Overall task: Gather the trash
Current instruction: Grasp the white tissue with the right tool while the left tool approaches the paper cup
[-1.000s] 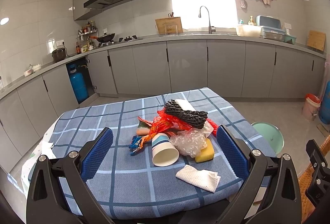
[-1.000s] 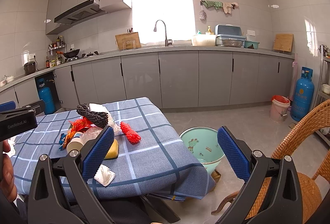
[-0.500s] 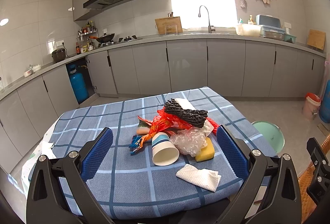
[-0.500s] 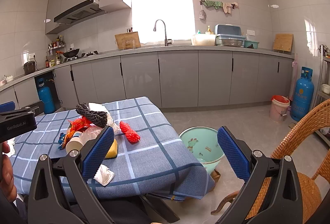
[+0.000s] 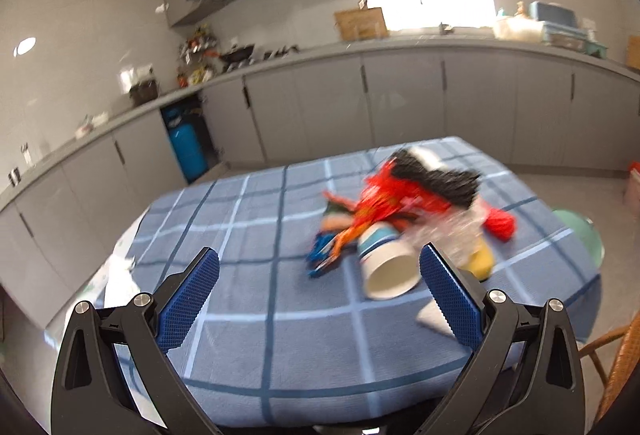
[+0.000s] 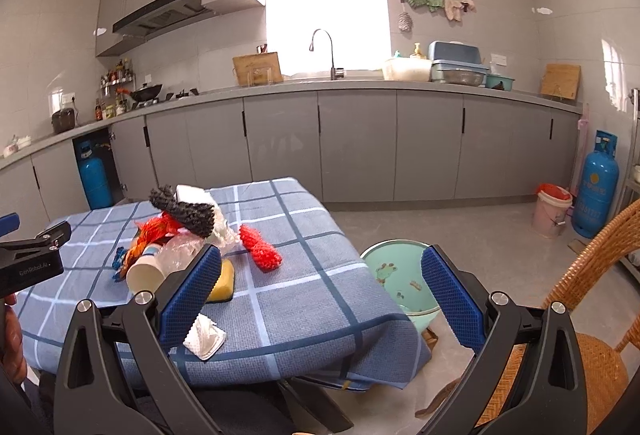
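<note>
A pile of trash lies on the blue checked table point(image 5: 256, 315): a paper cup point(image 5: 386, 267) on its side, red wrappers point(image 5: 384, 199), a black mesh piece point(image 5: 444, 181), clear plastic point(image 6: 182, 249), a yellow sponge point(image 6: 222, 285), a red mesh ball point(image 6: 262, 253) and a crumpled white tissue point(image 6: 204, 333). My left gripper point(image 5: 320, 295) is open and empty, near the table's front, left of the cup. My right gripper point(image 6: 320, 293) is open and empty over the table's right corner. The left view is blurred.
A mint green bin point(image 6: 400, 277) stands on the floor right of the table. A wicker chair point(image 6: 592, 335) is at the right. A pink bucket point(image 6: 552, 209) and blue gas cylinder point(image 6: 596, 189) stand by the grey cabinets point(image 6: 360, 143).
My left gripper has swung to the left and forward, so the trash pile now sits toward its right finger. My right gripper has hardly moved.
</note>
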